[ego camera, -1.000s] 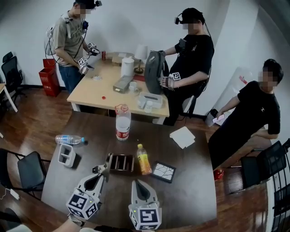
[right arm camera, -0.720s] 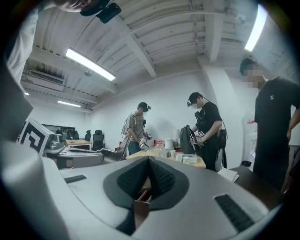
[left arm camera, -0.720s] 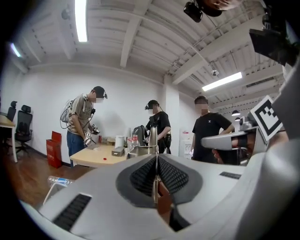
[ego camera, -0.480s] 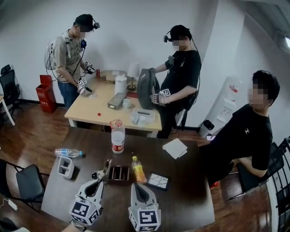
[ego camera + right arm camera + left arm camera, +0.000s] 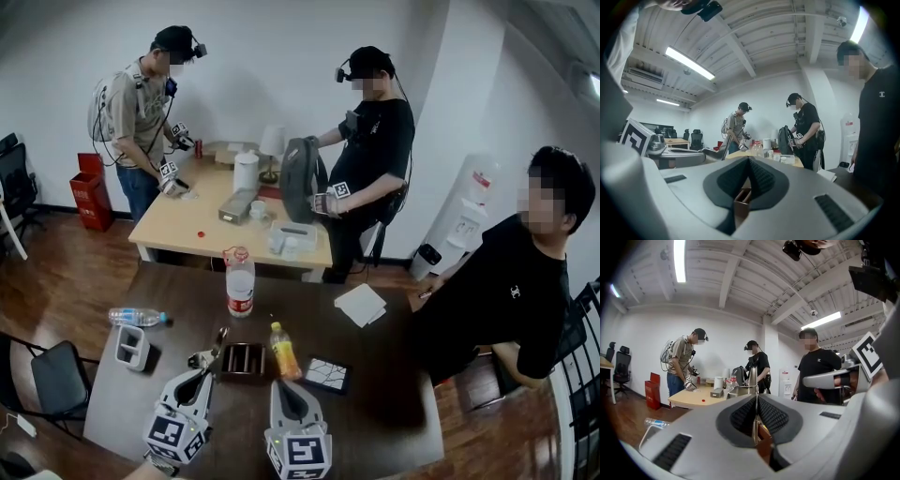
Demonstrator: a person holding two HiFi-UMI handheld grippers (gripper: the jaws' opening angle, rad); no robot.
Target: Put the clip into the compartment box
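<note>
Left gripper (image 5: 756, 399) jaws are clamped on the clip (image 5: 753, 378), held just beside the compartment box (image 5: 246, 359); right gripper (image 5: 749, 161) jaws are together, empty; step in hand: transfer; next move likely requires centring the clip over one compartment, then releasing.

compartment box (image 5: 245, 360): dark, slotted | clip (image 5: 208, 356): silvery, held at its left edge
</note>
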